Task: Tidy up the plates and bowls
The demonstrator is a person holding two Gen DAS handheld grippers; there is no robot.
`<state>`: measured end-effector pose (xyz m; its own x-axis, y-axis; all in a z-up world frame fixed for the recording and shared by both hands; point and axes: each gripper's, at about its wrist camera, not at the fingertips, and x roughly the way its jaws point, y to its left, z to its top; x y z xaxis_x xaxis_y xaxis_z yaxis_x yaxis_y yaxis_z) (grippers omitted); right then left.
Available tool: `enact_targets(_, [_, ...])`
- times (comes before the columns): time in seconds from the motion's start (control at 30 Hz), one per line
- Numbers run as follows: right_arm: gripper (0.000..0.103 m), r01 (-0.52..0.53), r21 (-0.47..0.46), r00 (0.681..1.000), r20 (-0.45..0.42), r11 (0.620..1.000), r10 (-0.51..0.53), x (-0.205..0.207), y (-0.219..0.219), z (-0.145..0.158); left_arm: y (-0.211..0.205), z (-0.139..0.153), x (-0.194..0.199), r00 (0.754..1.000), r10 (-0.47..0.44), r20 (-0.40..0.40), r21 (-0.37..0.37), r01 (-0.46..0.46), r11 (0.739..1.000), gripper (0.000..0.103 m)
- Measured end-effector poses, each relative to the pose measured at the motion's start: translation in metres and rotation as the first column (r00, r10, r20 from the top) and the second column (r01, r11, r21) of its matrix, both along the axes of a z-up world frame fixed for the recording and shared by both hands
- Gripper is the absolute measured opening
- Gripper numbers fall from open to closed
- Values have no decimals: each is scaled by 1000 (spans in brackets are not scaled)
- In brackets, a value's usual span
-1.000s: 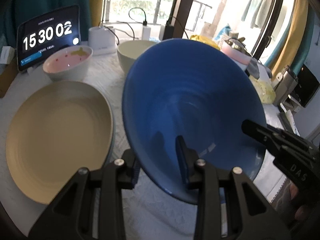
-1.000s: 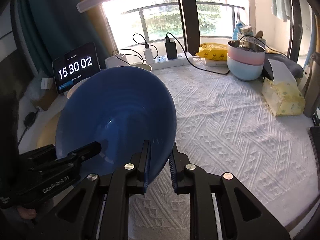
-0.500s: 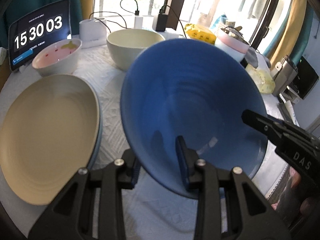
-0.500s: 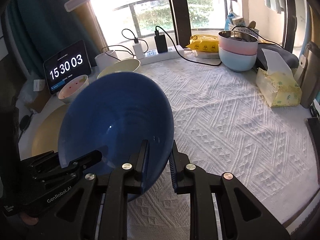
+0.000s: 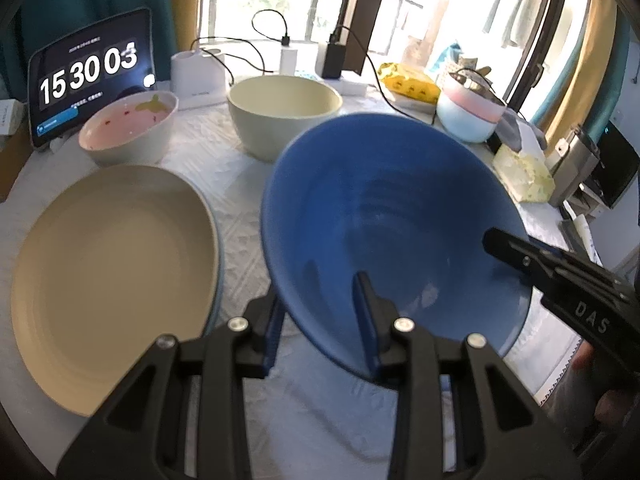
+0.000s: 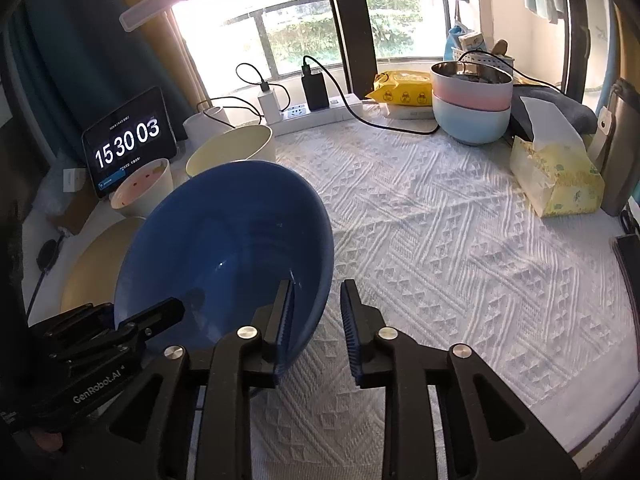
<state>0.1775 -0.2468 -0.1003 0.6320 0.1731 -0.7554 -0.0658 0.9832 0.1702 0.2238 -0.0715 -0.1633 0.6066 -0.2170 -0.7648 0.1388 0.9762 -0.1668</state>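
A deep blue bowl (image 5: pixel 392 216) hangs tilted above the white cloth. My left gripper (image 5: pixel 320 328) is shut on its near rim, one finger inside and one under the outer wall. My right gripper (image 6: pixel 318 328) straddles the opposite rim of the blue bowl (image 6: pixel 224 248) and its jaws are opening: the left finger lies inside the bowl and the right finger (image 6: pixel 352 332) stands apart from the wall. Left of the bowl a cream plate (image 5: pixel 112 272) rests on another plate. Behind stand a pink-lined bowl (image 5: pixel 128 128) and a cream bowl (image 5: pixel 284 112).
Stacked pink and light-blue bowls (image 6: pixel 472 108) sit at the far right by a yellow tissue pack (image 6: pixel 556 176). A clock tablet (image 5: pixel 92 76), a power strip (image 6: pixel 316 112) with cables and a white box line the window side. The patterned cloth (image 6: pixel 440 248) lies to the right.
The right gripper's jaws have spread and its outer finger has come off the bowl's wall. The blue bowl sits lower in both views, so the cream bowl behind shows fully.
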Motion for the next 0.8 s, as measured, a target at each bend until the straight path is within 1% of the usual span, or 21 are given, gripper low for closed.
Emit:
enact_targets(0.1, [27, -1, -3, 1000, 3, 1000, 1, 3, -1, 2, 4, 4, 1, 1000, 8, 11, 2, -8, 1000, 35])
enact_targets(0.2, [32, 7, 2, 1000, 4, 1000, -7, 6, -3, 2, 7, 7, 2, 1000, 15, 19, 2, -15, 1000, 35])
enact_targets(0.47, [33, 28, 3, 999, 26, 1000, -28, 11, -9, 14, 13, 18, 7, 998, 35, 43, 0, -35, 999, 35])
enact_targets(0.8, [33, 21, 5, 998, 52, 1000, -21, 25, -8, 26, 25, 33, 17, 995, 61, 78, -4, -61, 998, 35])
